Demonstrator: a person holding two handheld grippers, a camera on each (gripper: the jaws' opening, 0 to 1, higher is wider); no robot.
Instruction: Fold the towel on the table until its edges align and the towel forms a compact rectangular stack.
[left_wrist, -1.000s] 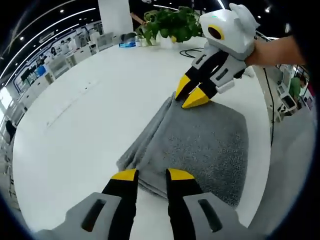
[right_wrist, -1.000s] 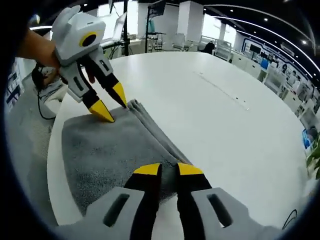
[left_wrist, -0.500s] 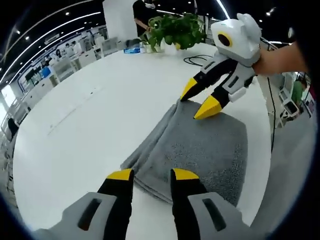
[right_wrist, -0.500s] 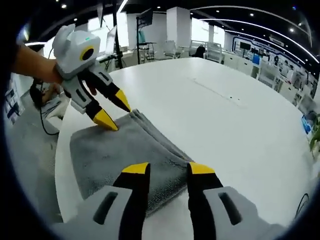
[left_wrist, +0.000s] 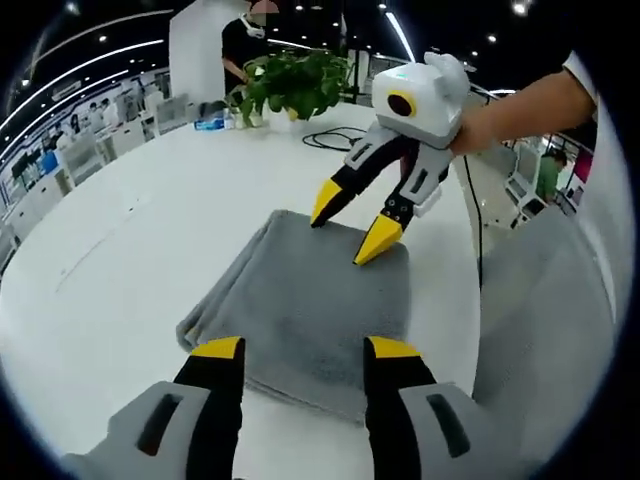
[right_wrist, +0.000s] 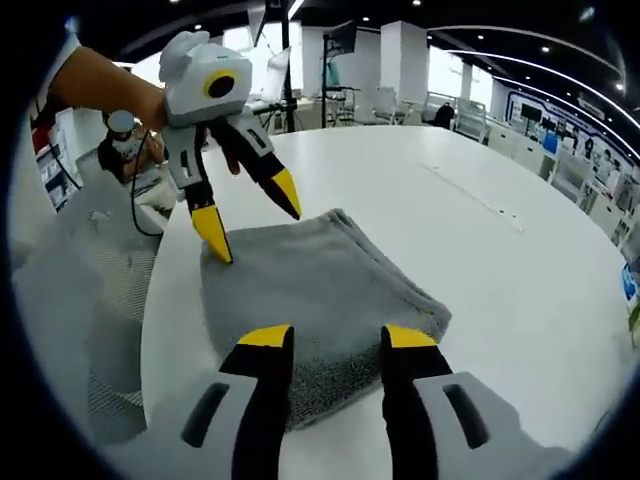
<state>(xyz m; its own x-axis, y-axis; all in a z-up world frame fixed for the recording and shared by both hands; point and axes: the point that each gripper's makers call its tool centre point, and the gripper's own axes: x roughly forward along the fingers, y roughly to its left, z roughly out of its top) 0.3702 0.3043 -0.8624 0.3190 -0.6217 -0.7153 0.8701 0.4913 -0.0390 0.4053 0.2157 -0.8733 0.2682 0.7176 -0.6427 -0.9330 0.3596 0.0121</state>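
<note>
Two grippers face each other across a folded grey towel (left_wrist: 305, 300) lying flat on the white table (left_wrist: 130, 230). Seen from the left gripper view, the left gripper (left_wrist: 303, 348) has its jaws spread and holds nothing, just above the towel's near edge. At the far edge, the right gripper (left_wrist: 348, 228) hangs with jaws apart and tips close over the cloth. A potted plant (left_wrist: 290, 85) and a person (left_wrist: 243, 35) are far behind

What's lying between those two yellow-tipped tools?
The folded grey towel spans the stretch between the left tool and right tool, seen in the left gripper view.
</note>
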